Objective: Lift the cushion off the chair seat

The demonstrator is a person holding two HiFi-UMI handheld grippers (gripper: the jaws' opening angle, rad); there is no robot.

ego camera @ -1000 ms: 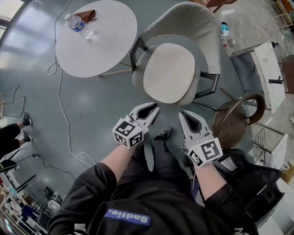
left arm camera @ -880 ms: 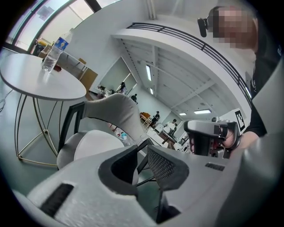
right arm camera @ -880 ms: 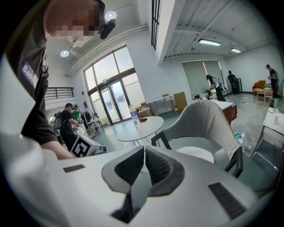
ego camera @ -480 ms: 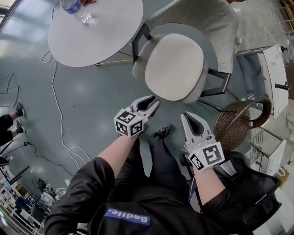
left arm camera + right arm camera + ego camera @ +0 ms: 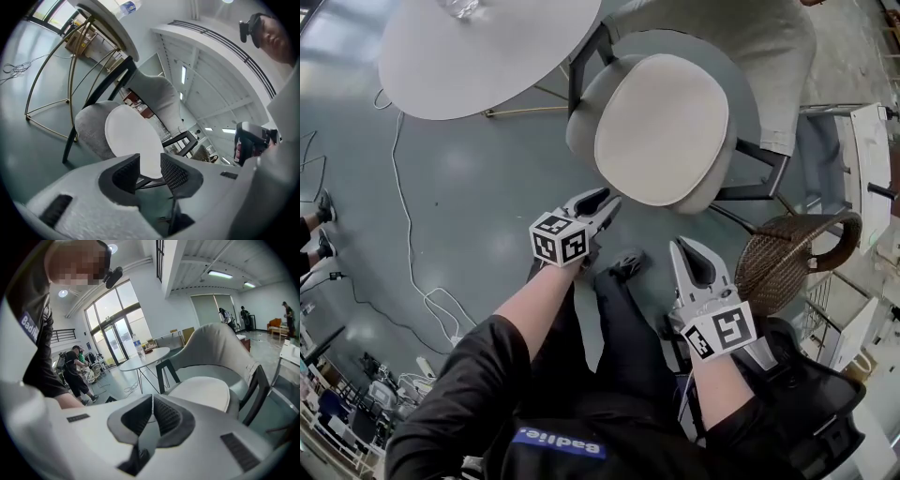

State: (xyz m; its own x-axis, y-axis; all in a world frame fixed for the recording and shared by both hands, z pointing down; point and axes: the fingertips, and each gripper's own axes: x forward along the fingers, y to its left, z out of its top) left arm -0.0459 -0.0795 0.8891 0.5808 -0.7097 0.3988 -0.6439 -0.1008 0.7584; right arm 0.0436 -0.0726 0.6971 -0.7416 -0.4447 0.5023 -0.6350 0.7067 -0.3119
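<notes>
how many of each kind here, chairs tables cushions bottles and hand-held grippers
chairs: 2 (grey chair, wicker chair)
round table: 1
cushion: 1
water bottle: 1
hand-held grippers: 2 (left hand-held gripper, jaws opening and empty; right hand-held gripper)
total: 7

Black jacket (image 5: 609, 422) with a blue patch (image 5: 560, 442) lettered in white at six o'clock; dark trousers (image 5: 623, 328). The pale grey left gripper (image 5: 600, 202), its black ribbed jaws opening on nothing, and the right gripper (image 5: 683, 246) each carry a black-and-white marker cube (image 5: 560, 239).
</notes>
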